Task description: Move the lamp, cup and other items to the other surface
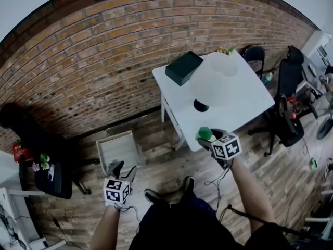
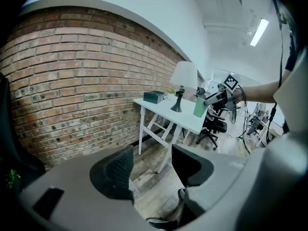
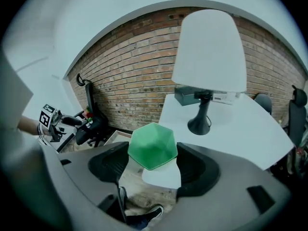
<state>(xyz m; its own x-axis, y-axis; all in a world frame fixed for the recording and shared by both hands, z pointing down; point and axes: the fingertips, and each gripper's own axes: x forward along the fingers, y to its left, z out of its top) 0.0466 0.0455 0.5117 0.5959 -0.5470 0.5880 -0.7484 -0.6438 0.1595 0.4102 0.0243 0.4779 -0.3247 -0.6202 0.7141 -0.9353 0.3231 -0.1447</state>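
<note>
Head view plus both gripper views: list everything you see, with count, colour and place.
White rectangular table: one, by the brick wall.
Table lamp with shade: one, white shade, black base, mid-table.
Dark green box: one, table's far left corner.
Green faceted cup: one, gripped over table's near corner.
Low white square stand: one, on the floor.
Black office chairs: several, both sides.
Left gripper: one, grey, open, empty.
Right gripper: one, grey, shut on the cup.

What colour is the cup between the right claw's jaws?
Green, with a faceted surface. The cup shows best in the right gripper view.
</note>
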